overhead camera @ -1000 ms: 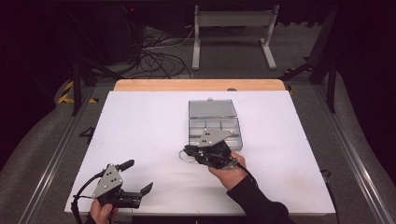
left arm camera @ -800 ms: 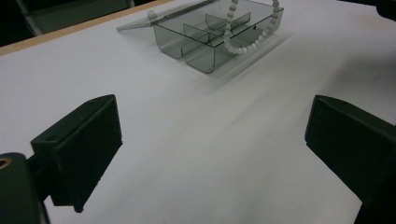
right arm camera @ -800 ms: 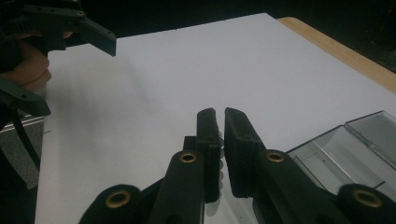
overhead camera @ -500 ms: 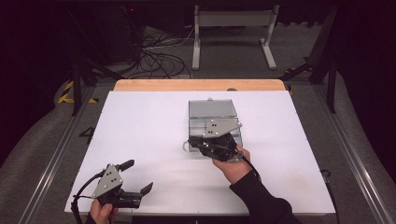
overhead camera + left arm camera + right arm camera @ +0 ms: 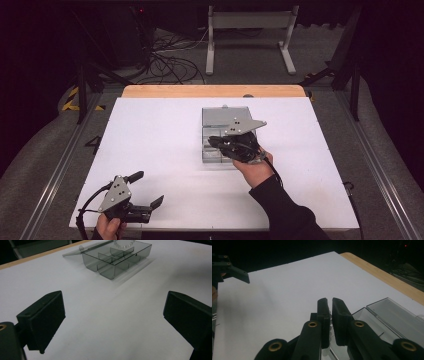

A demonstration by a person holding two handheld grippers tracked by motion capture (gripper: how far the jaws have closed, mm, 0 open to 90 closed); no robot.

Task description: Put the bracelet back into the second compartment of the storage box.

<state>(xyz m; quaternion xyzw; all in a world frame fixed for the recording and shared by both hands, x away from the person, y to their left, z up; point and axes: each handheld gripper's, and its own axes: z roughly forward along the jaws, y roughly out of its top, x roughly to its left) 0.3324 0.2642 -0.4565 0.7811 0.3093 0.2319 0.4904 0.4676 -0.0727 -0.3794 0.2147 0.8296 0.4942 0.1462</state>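
Right gripper (image 5: 220, 142) has lifted and shifted over the compartment box (image 5: 215, 122), jaws pressed together; beads possibly pinched, can't confirm. Left gripper (image 5: 147, 190) spread, idle on desk (image 5: 165, 130).

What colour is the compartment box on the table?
The compartment box is transparent smoky grey, with its clear lid open; it shows best in the left gripper view.

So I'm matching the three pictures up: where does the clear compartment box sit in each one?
High view: clear compartment box at table centre, under the right gripper.
Left gripper view: top centre.
Right gripper view: lower right, beside the shut jaws.
Shared landmark: wooden table edge behind it.
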